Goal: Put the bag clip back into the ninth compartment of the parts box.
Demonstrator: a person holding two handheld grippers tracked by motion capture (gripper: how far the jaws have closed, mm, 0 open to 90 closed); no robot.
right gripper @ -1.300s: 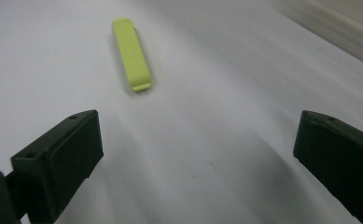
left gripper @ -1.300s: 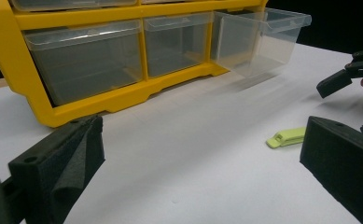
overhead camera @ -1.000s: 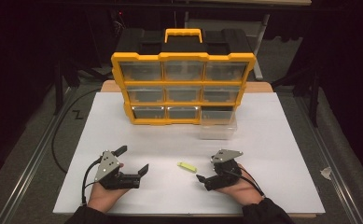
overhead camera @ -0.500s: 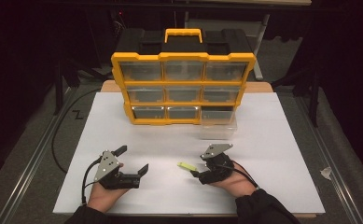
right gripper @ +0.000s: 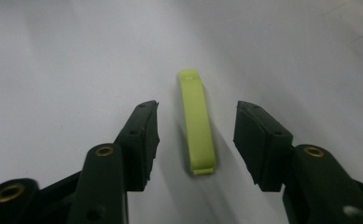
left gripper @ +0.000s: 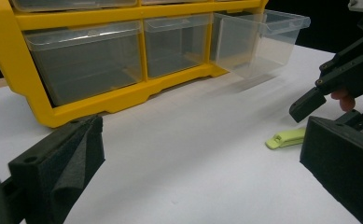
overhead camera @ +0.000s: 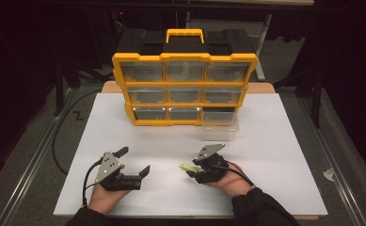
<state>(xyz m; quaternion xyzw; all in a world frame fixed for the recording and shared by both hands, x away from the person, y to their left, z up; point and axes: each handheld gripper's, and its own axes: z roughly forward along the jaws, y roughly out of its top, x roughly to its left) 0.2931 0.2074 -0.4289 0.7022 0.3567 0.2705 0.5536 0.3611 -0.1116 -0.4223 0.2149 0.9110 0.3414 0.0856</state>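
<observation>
Since the earlier frames the right gripper (overhead camera: 190, 170) has slid leftward across the table (overhead camera: 274, 155) to the clip (overhead camera: 187, 167), which lay clear of it a second ago and has not shifted. Its jaws have just been closing and now stand half-narrowed with the clip between them. In the right gripper view the pads (right gripper: 144, 135) flank the clip (right gripper: 197, 122) on both sides with white table showing in each gap, so nothing is gripped. The left gripper (overhead camera: 136, 162) has kept its place, jaws spread wide and empty.

No brand, label or writing can be read on the organiser (overhead camera: 185, 89), its drawers or the clip.

The clip, a narrow lime-green strip, lies flat on the white table in front of the organiser, lengthwise along the right gripper's jaws. The right hand (overhead camera: 227, 181) rests low on the table behind its gripper, forearm coming in from the bottom edge, jaws pointing left. The left hand (overhead camera: 103, 197) lies to the left, its gripper aimed toward the organiser's bottom row. One clear drawer (overhead camera: 219, 126) stands pulled out at the lower right of the organiser
</observation>
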